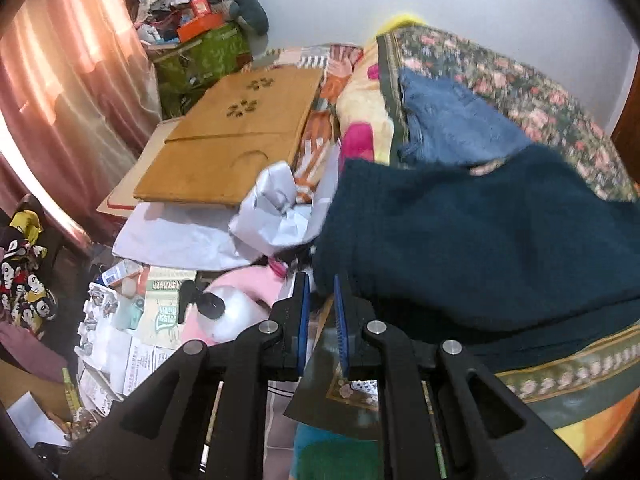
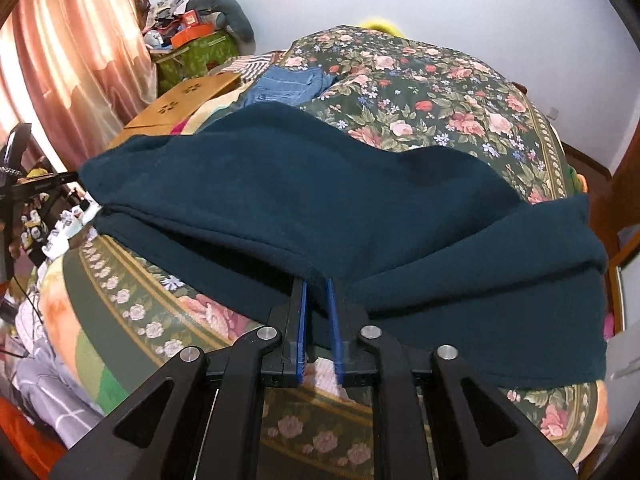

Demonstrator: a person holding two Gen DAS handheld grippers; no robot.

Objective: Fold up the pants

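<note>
Dark teal pants [image 2: 320, 200] lie across a floral bedspread [image 2: 440, 100], with an upper layer doubled over a lower one. In the right wrist view my right gripper [image 2: 316, 284] is shut on the near edge of the upper layer, with fabric pinched between its blue pads. My left gripper [image 1: 322, 280] is shut on the left end of the pants [image 1: 480, 240], at the bed's edge. It also shows in the right wrist view as a black tool [image 2: 60, 182] at the far left, touching the pants' corner.
Folded blue jeans [image 1: 452, 120] lie farther back on the bed. A wooden lap table [image 1: 232, 132] and crumpled white paper [image 1: 276, 212] sit left of the bed. Papers and a white bottle [image 1: 228, 312] litter the floor below. A pink curtain [image 1: 60, 80] hangs at the left.
</note>
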